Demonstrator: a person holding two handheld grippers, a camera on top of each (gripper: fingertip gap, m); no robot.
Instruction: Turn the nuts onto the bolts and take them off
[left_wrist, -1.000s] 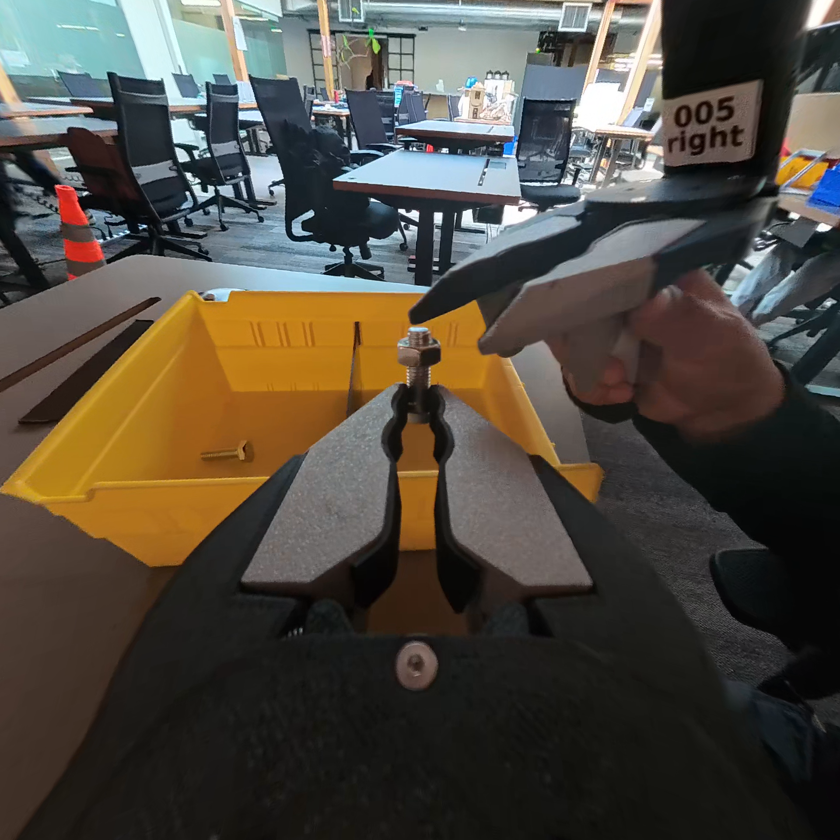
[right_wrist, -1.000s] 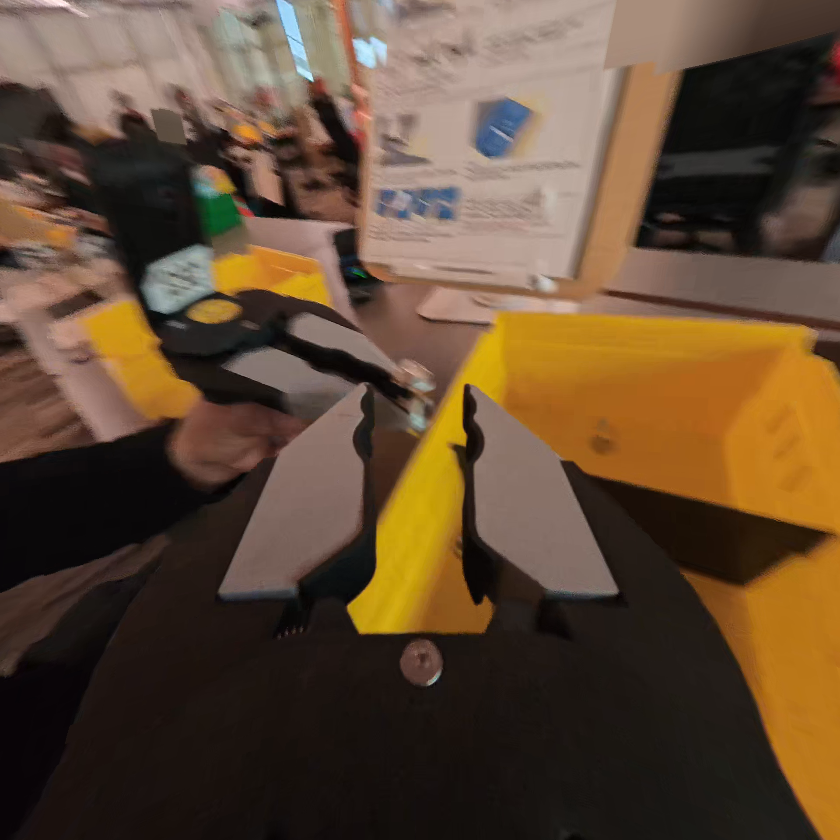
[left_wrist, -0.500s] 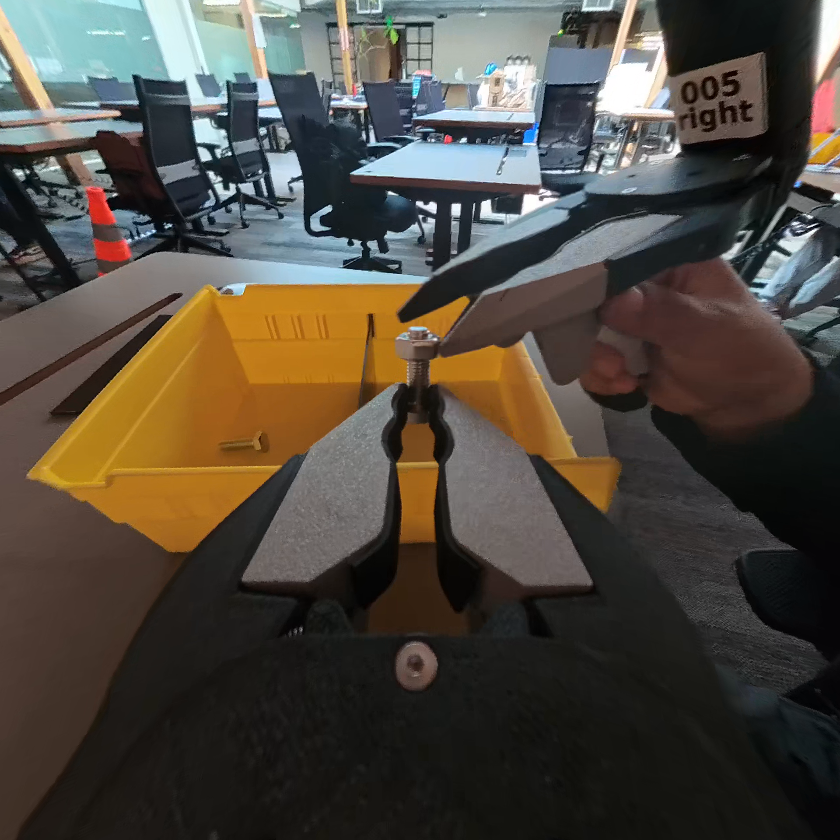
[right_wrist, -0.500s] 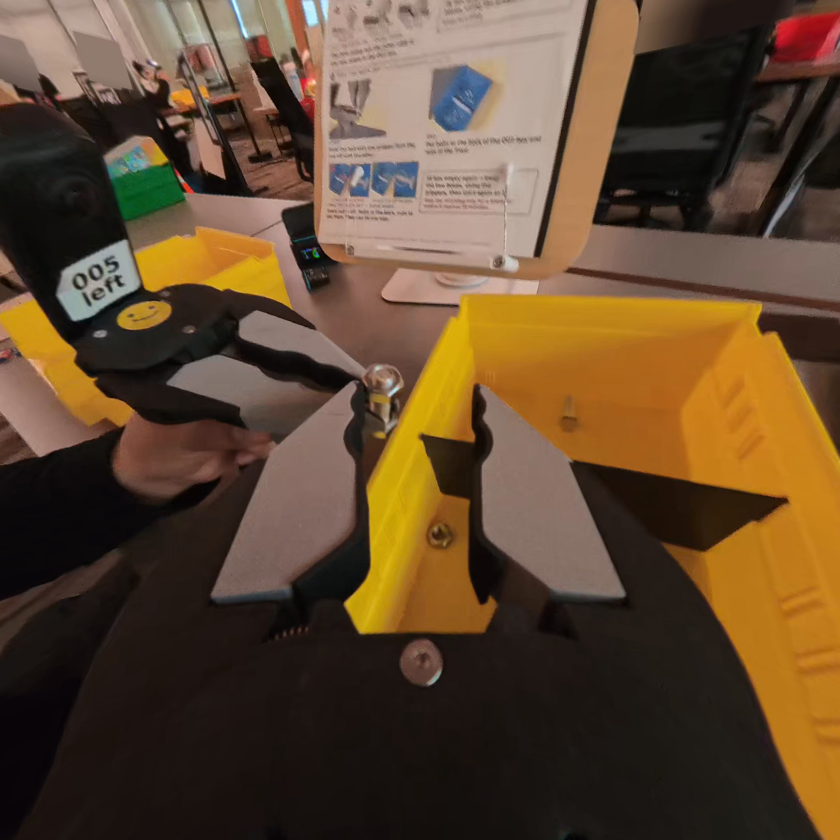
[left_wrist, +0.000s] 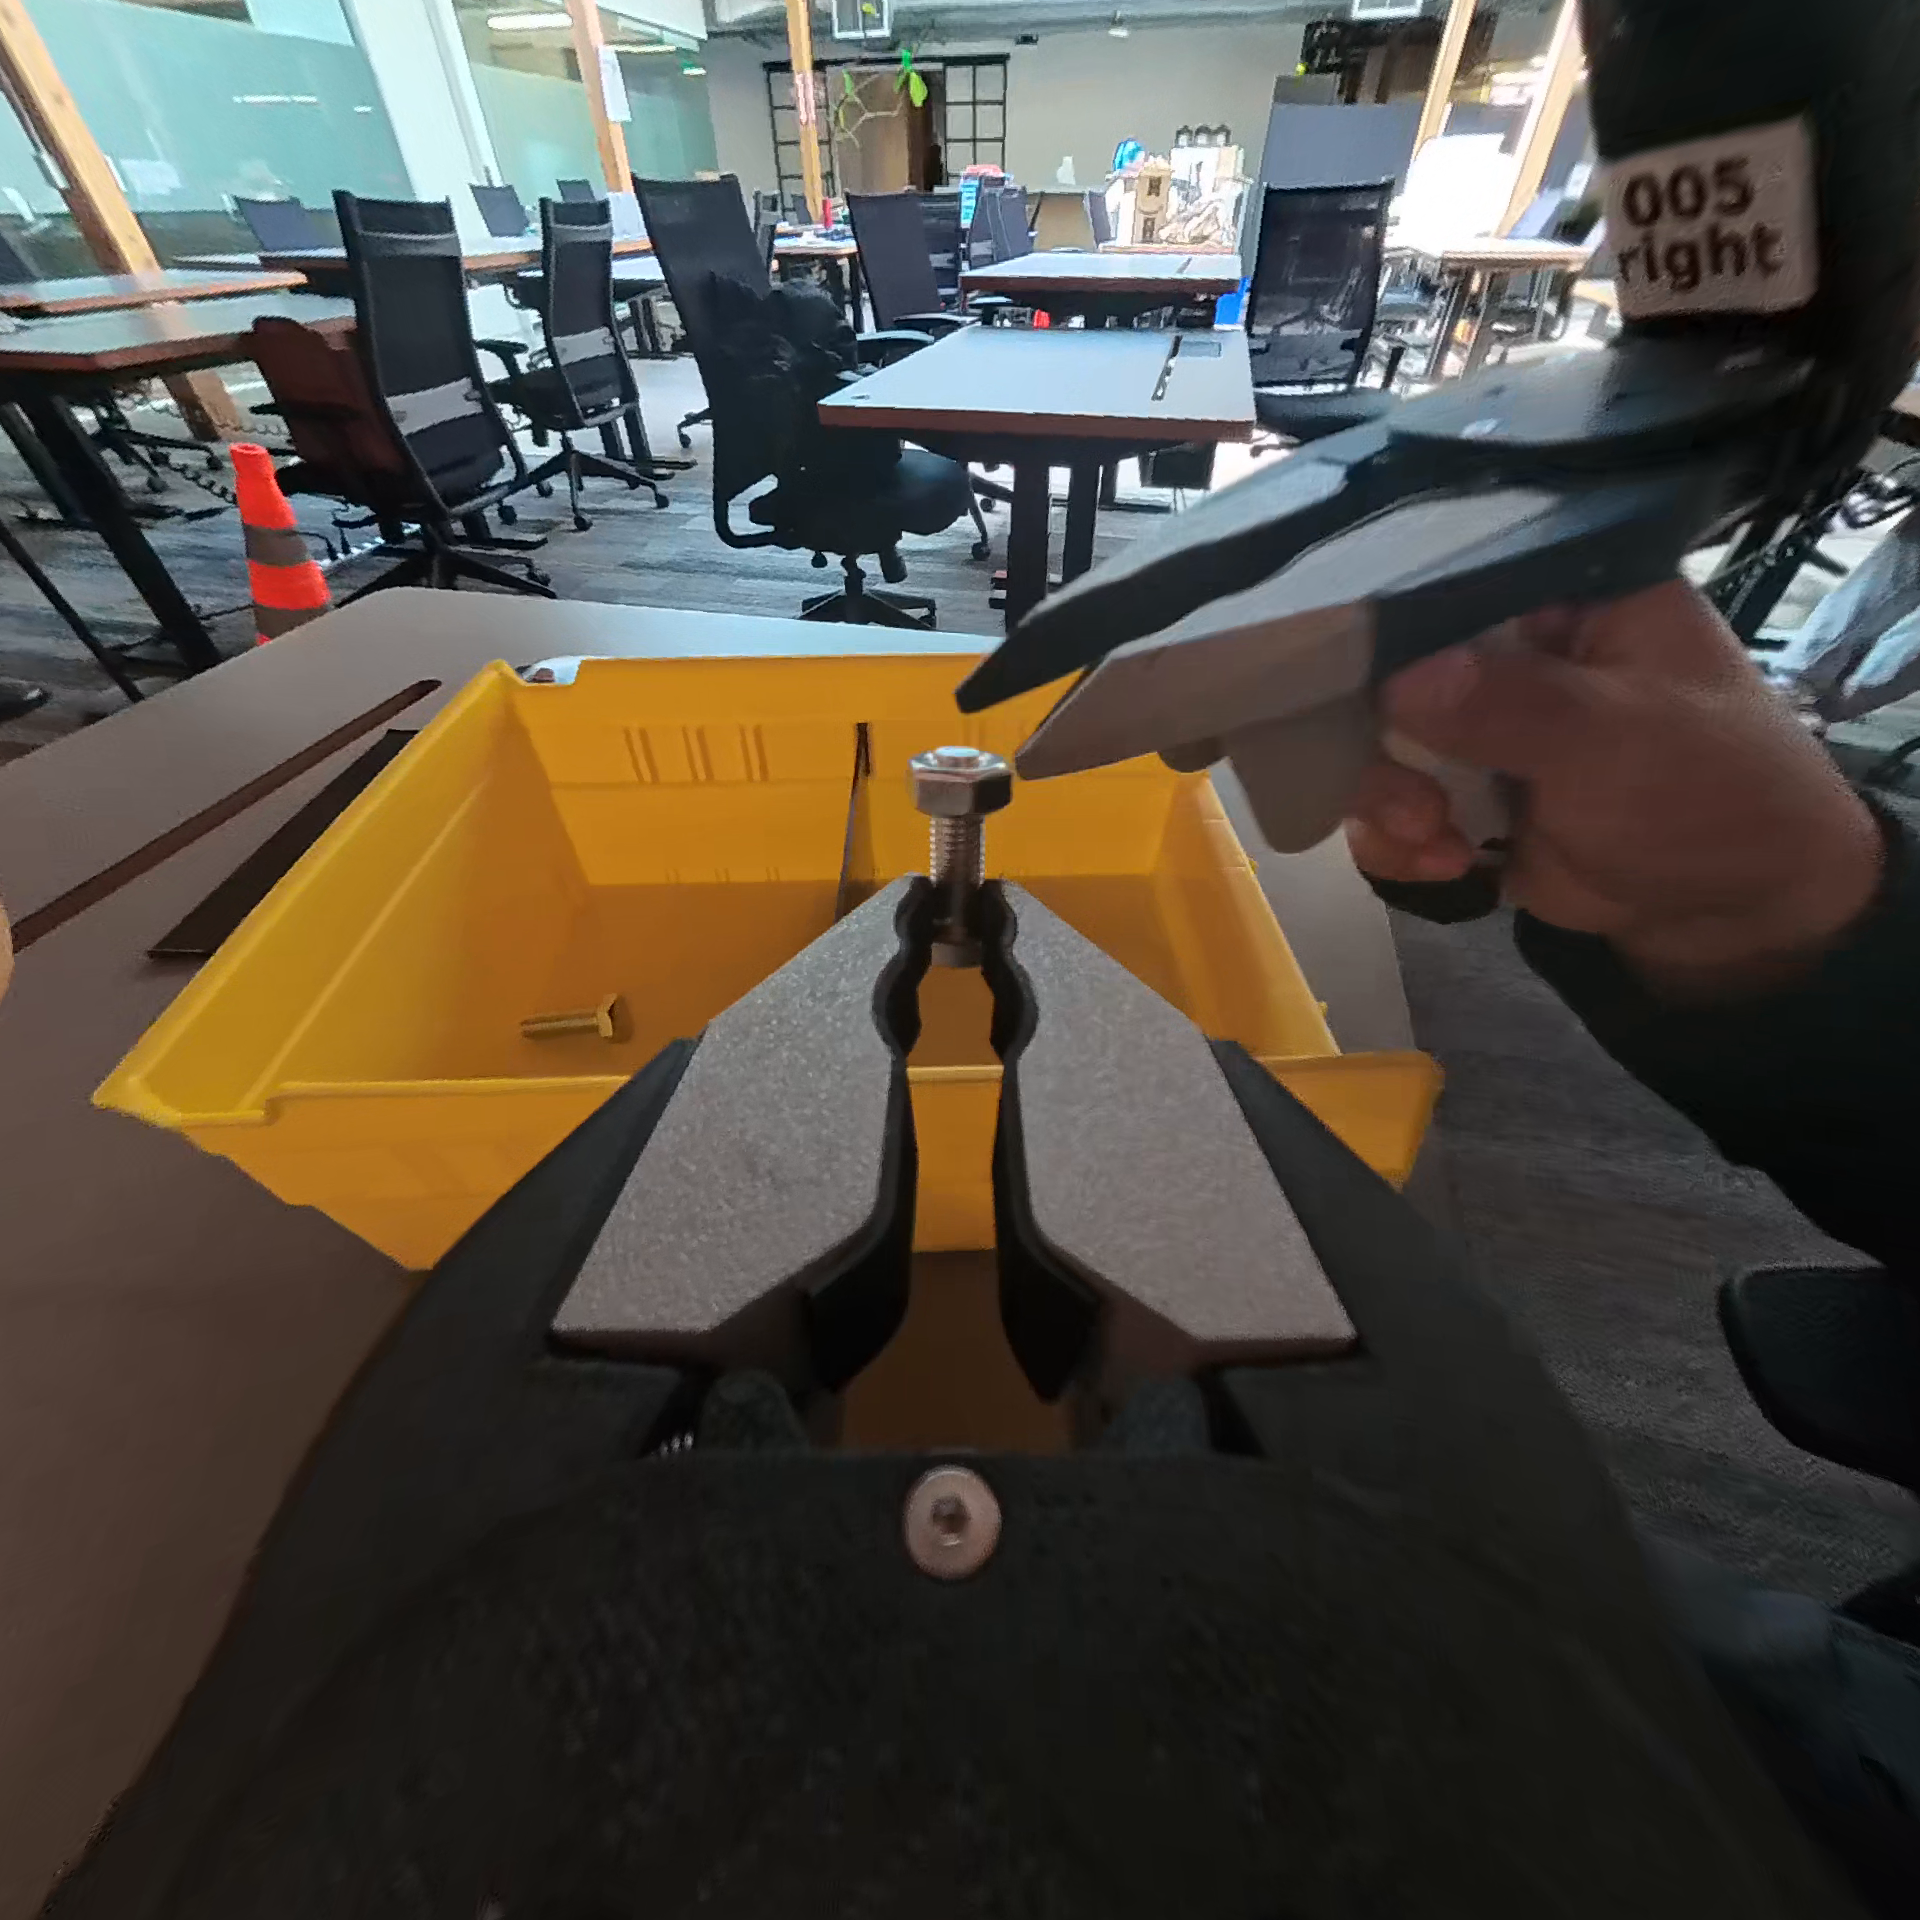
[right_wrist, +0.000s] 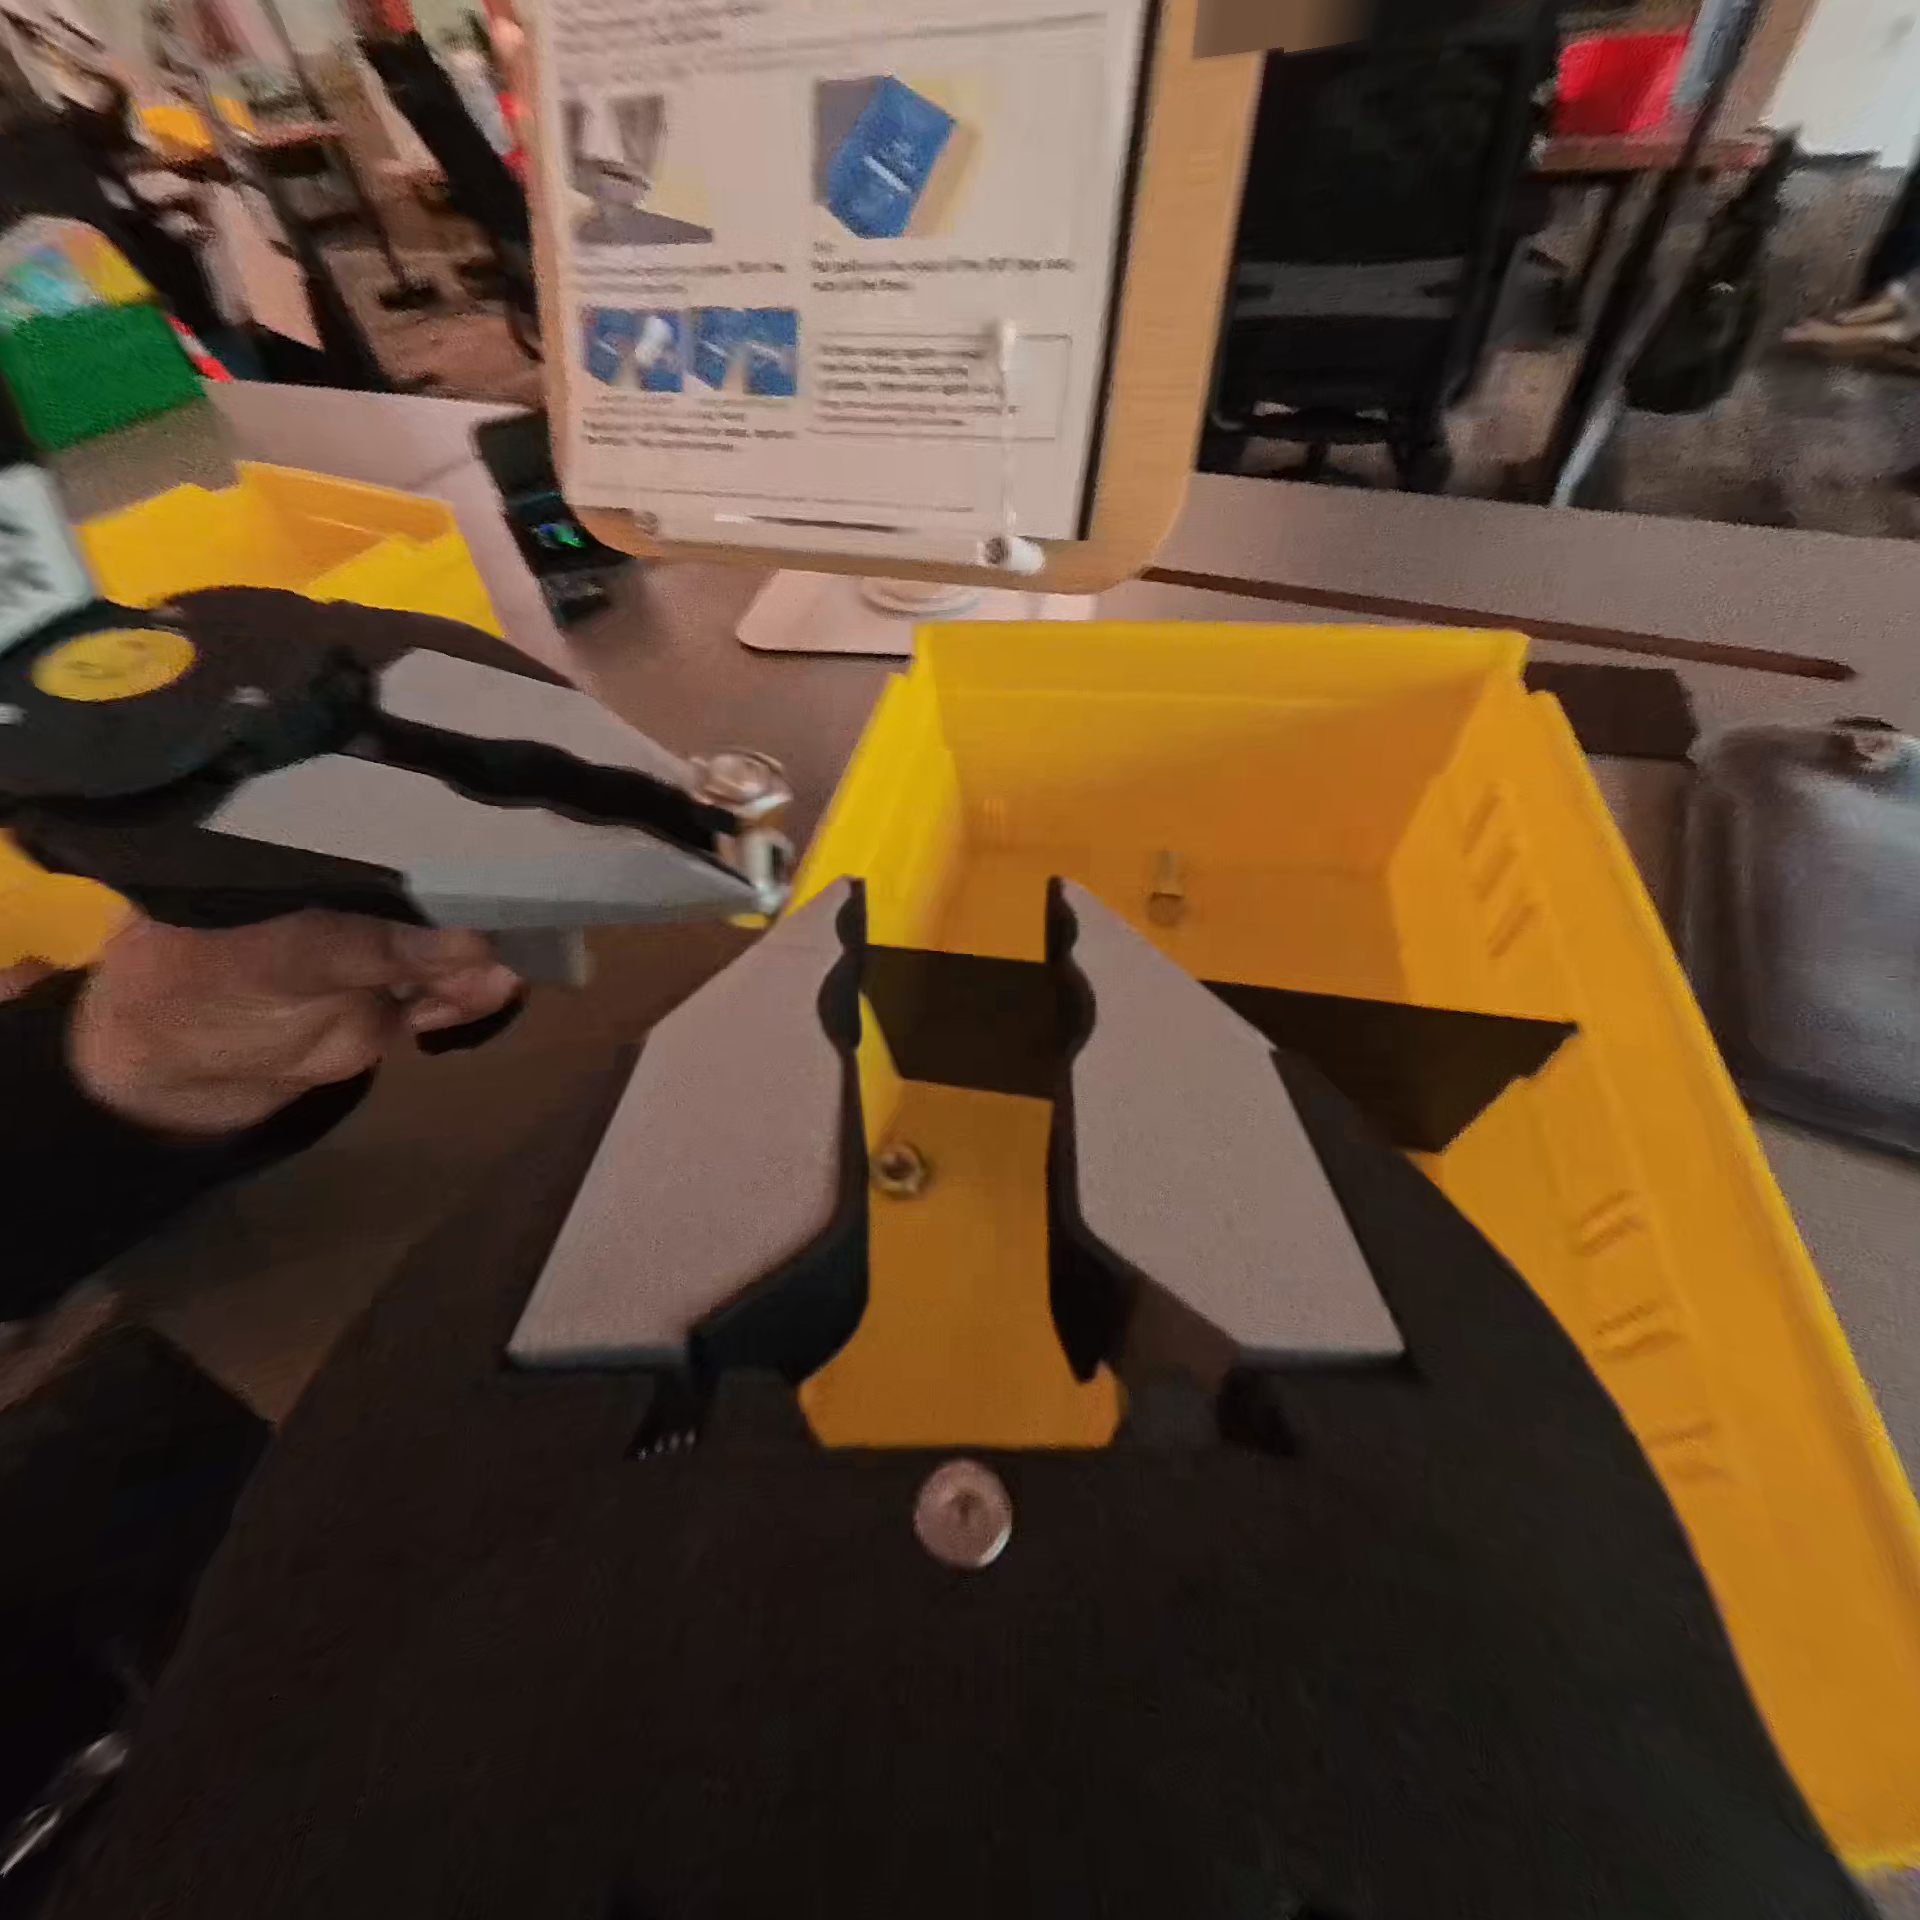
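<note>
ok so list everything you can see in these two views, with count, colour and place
silver steel bolt: 1, upright, clamped in the left gripper
silver hex nut: 1, threaded at the bolt's top
yellow plastic bin: 1, on the table, black divider inside
brass bolt: 1, lying in the bin's far compartment
brass nut: 1, in the near compartment
instruction board: 1, white, behind the bin
orange cone: 1, on the floor
left gripper: shut on the bolt
right gripper: open, empty

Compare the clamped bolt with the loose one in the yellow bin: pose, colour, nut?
The clamped bolt stands upright in the left gripper; the loose bolt lies flat on the yellow bin floor. The clamped bolt looks silver, the loose bolt brass-coloured. The clamped bolt carries a nut at its top; the loose bolt has none. Both are short threaded bolts.
</note>
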